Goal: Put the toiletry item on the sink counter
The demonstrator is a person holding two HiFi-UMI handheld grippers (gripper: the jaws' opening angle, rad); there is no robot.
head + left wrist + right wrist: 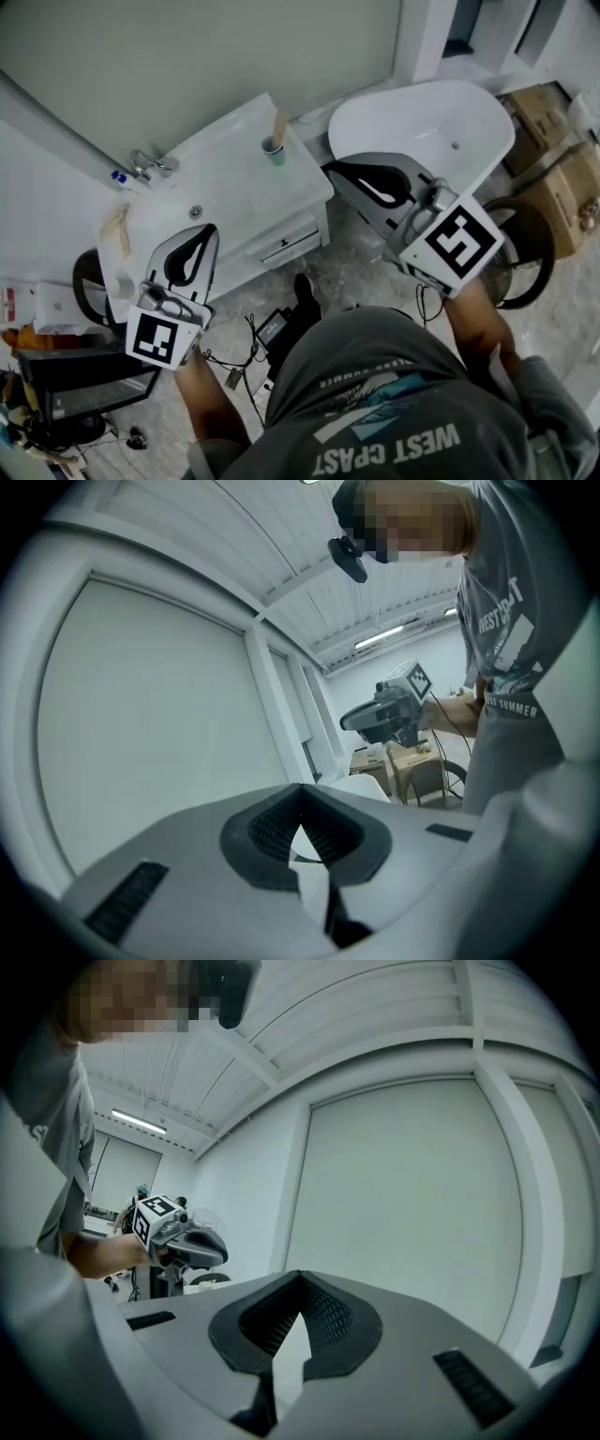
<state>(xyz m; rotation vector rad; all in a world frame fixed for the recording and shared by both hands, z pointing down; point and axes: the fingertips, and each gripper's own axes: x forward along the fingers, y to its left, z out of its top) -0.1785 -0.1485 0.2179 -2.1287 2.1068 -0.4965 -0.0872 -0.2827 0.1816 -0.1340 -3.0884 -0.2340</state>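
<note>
The white sink counter (234,183) stands against the wall, with a faucet (150,165) at its left end. A teal cup (274,150) with a wooden-handled item in it stands at the counter's far right corner. A beige item (117,230) and a small blue-capped bottle (119,178) lie at the left end. My left gripper (208,228) hovers over the counter's near edge, shut and empty. My right gripper (328,167) is shut and empty between the counter and the tub. Both gripper views tilt up at wall and ceiling, and each shows the other gripper: the right one (389,710), the left one (178,1237).
A white bathtub (422,122) fills the right side. Cardboard boxes (562,187) and a dark round stool (520,253) lie beyond it. The counter has a drawer front (291,244) below. Cables and a black adapter (272,328) lie on the marble floor. Clutter sits at far left (37,309).
</note>
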